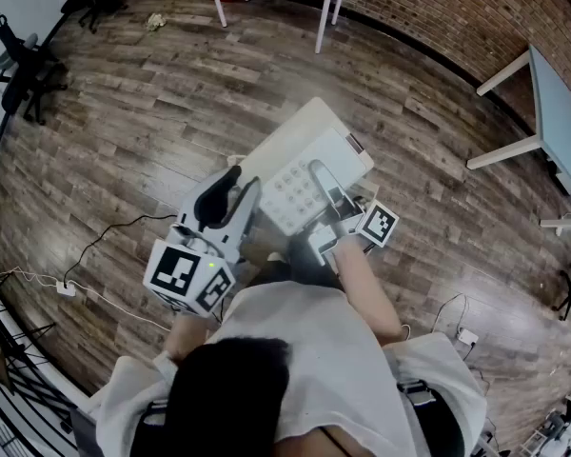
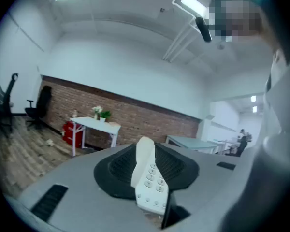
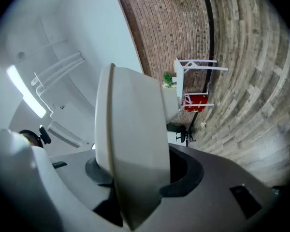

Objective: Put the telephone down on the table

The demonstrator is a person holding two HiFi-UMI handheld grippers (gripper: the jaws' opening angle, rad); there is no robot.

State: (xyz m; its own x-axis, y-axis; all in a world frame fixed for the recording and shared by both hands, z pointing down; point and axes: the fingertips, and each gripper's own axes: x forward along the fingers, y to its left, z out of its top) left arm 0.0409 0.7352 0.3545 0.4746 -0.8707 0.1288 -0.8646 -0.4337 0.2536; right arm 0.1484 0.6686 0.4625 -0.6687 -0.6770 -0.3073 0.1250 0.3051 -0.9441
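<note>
My left tongs (image 1: 240,187) pinch the left edge of the cream plastic push-button desk telephone (image 1: 300,174). My right tongs (image 1: 325,190) clamp its near right side, jaws spread around the thick body. It hangs mid-frame in the head view, over the brown wooden plank floor (image 1: 143,112).

Office-like room: brick wall (image 1: 438,8), white tables (image 1: 558,108), swivel chairs (image 1: 14,60)

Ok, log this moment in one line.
telephone: held aloft | left hand-held gripper: shut on it | right hand-held gripper: shut on it
</note>
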